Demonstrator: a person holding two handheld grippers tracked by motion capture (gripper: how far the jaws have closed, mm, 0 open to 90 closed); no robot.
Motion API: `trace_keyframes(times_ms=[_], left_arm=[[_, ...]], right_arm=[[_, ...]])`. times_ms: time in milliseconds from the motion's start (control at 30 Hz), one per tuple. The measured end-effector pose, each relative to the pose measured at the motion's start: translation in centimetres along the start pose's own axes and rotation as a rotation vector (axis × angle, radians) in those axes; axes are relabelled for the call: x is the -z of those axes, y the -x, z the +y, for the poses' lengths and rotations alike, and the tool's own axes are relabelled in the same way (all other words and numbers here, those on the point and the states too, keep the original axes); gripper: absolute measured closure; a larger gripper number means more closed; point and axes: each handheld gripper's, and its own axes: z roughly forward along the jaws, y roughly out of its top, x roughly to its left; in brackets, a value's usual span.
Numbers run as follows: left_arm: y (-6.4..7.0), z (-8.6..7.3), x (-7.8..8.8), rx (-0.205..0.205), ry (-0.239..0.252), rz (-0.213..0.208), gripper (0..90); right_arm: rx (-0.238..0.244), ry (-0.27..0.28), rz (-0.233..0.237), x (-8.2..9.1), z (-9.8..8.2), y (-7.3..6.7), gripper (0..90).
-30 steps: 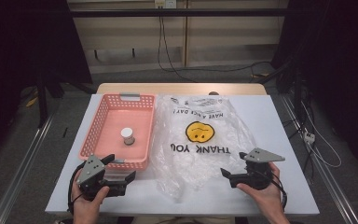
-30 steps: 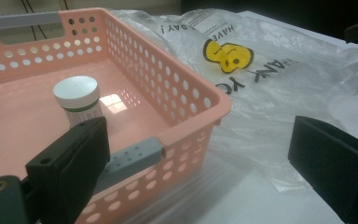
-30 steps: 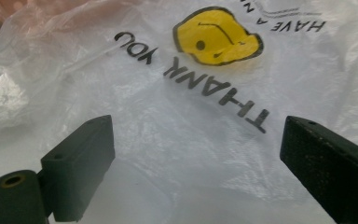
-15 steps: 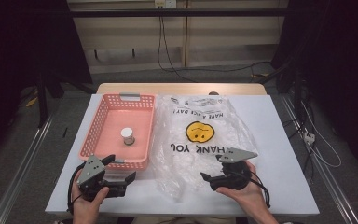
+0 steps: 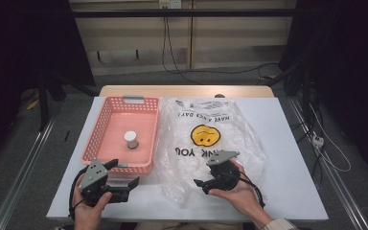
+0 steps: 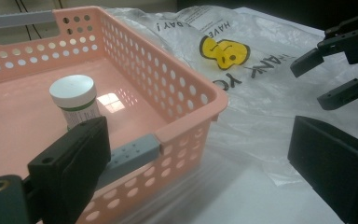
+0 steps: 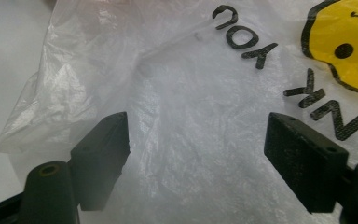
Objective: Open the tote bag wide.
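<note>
A pink basket [image 5: 104, 125] [image 6: 177, 88] stands left of centre on the table, with a small white-capped bottle [image 5: 131, 139] [image 6: 74, 100] upright inside. To its right lies a clear plastic bag [image 5: 211, 143] [image 7: 191, 116] [image 6: 261, 88] printed with a yellow smiley. My left gripper [image 5: 122, 173] [image 6: 200, 172] is open, and the basket's near right corner lies between its jaws. Over the bag's near part my right gripper [image 5: 200, 186] [image 7: 203, 154] is open. Its jaws have just been closing a little, with bag film below and between them, unpressed. The left gripper view also catches the right gripper [image 6: 326, 70].
The white table [image 5: 292, 158] has free room right of the bag. A wooden strip [image 5: 187, 91] runs along the far edge. Cables [image 5: 326, 148] hang off the right side, and metal rails [image 5: 24, 163] flank the table.
My right gripper has moved left from the bag's right edge onto its near part. The left gripper, the basket and the bottle have stayed where they were.
</note>
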Motion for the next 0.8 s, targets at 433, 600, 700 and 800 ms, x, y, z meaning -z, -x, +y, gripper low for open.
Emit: trace_keyframes(times_ms=[433, 600, 700, 800], left_arm=[[-0.1, 0.0, 0.0, 0.0, -0.002, -0.001, 5.5], [0.0, 0.0, -0.1, -0.002, -0.003, -0.001, 5.6], [0.0, 0.0, -0.1, -0.005, -0.005, -0.003, 5.6], [-0.1, 0.0, -0.1, -0.005, -0.006, -0.001, 5.6]], right_arm=[[0.03, -0.079, -0.018, -1.2, -0.9, 0.2, 35.6], [-0.001, -0.077, -0.024, -1.0, -0.9, 0.8, 49.2], [-0.011, -0.075, -0.038, -1.0, -0.9, 1.0, 56.3], [-0.024, -0.075, -0.047, -0.9, -0.9, 1.1, 63.0]])
